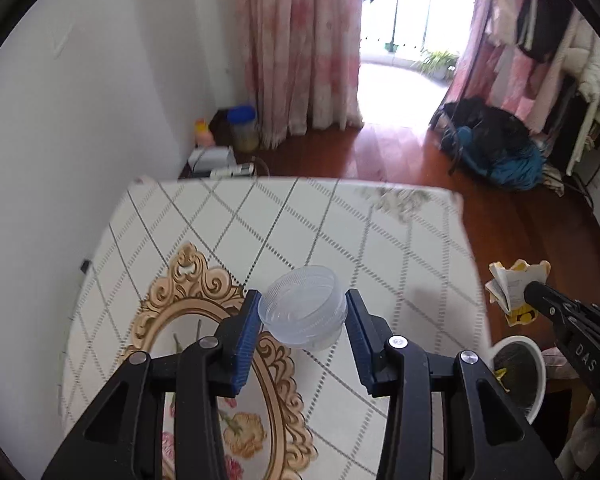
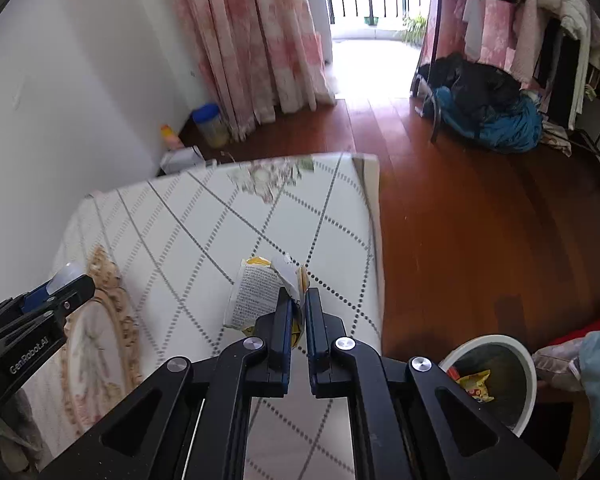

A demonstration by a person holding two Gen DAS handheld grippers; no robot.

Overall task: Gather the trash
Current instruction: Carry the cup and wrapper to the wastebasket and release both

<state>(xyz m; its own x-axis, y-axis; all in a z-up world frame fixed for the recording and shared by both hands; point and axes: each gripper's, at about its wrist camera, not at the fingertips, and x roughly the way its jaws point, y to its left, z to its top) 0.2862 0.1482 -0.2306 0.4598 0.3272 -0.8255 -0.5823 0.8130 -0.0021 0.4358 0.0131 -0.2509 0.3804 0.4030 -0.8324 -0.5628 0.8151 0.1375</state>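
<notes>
My left gripper [image 1: 302, 312] is shut on a clear plastic cup [image 1: 304, 312], held tilted above the patterned tablecloth [image 1: 340, 232]. The cup also shows in the right wrist view [image 2: 66, 274] at the far left. My right gripper [image 2: 299, 300] is shut on a crumpled yellow and white wrapper [image 2: 256, 292], held over the table's right part. The wrapper also shows in the left wrist view [image 1: 512, 284], off the table's right edge. A white trash bin [image 2: 528, 364] with a yellow wrapper inside stands on the floor to the right, and shows in the left wrist view [image 1: 538, 360].
A gold ornate frame motif [image 1: 204, 292] is printed on the cloth. A white wall lies to the left. Beyond the table are a wooden floor [image 2: 460, 208], pink curtains [image 1: 300, 48], a blue-lidded jar [image 1: 243, 128] and a pile of clothes [image 1: 496, 148].
</notes>
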